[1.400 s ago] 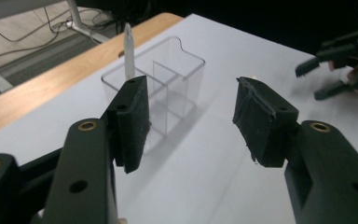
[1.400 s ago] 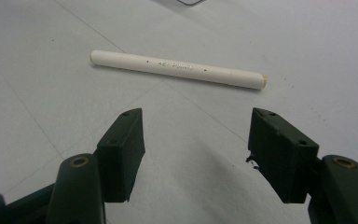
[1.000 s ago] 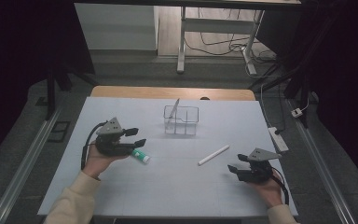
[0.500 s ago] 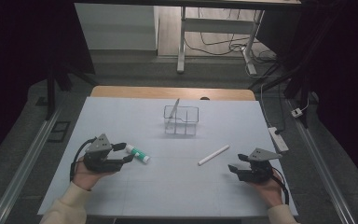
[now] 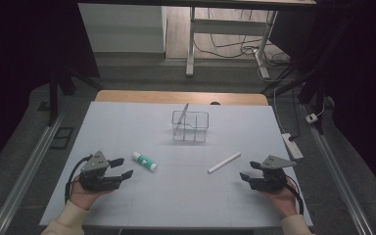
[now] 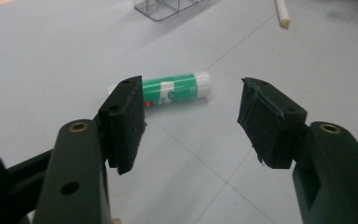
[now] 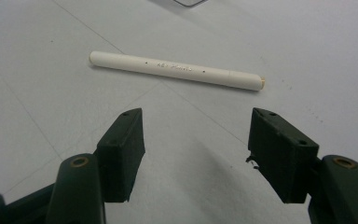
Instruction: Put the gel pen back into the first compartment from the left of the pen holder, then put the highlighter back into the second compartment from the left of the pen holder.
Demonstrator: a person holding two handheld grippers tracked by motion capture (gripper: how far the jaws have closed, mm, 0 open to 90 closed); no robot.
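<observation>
A green-and-white glue stick (image 5: 144, 161) (image 6: 177, 88) lies flat on the white table mat (image 5: 127, 122), just beyond the tips of my left gripper (image 5: 124, 166) (image 6: 191, 119). That gripper is open, with nothing between its jaws. A white pen (image 5: 224, 162) (image 7: 175, 70) lies at an angle on the mat ahead of my right gripper (image 5: 247, 170) (image 7: 196, 149), which is open and empty, low over the mat. A clear wire-and-plastic organiser (image 5: 190, 126) (image 6: 168, 7) stands in the middle, farther back.
A white power strip (image 5: 292, 146) lies just off the table's right edge. Metal rails (image 5: 24, 171) run along both sides of the table. Dark floor, cables and a stand's legs (image 5: 191, 44) are behind the table.
My left gripper has drawn back toward the near left and sunk lower, leaving the glue stick lying on the mat. The right gripper and the pen have not moved.
</observation>
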